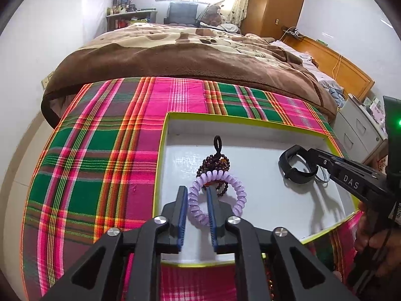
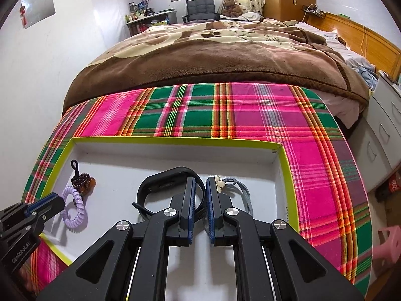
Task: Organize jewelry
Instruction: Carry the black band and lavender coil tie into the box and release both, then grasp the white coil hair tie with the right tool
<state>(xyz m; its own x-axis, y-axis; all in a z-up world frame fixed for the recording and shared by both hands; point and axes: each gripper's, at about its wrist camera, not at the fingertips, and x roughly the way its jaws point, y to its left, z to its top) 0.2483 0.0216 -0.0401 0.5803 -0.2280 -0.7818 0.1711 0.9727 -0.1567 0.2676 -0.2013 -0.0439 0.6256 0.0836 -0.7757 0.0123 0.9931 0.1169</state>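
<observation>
A white tray with a yellow-green rim [image 1: 164, 135] [image 2: 283, 165] lies on the plaid cloth. My left gripper [image 1: 196, 192] is shut on the lilac spiral hair tie [image 1: 235, 185] [image 2: 75, 210], over the tray's near left part. A dark red bead bracelet with a black loop [image 1: 213, 165] [image 2: 82, 179] lies just behind the tie. My right gripper [image 2: 200, 184] [image 1: 313, 154] is shut on the strap of a black wristband [image 2: 163, 179] [image 1: 295, 169] in the tray's right part. A grey hair elastic with a pale ornament [image 2: 235, 188] lies beside it.
The pink and green plaid cloth [image 1: 100, 150] [image 2: 250, 115] covers the bed's near end. A brown blanket [image 1: 175, 57] lies beyond it. White drawers [image 2: 381, 140] stand at the right, a pink stool [image 2: 389, 245] below them.
</observation>
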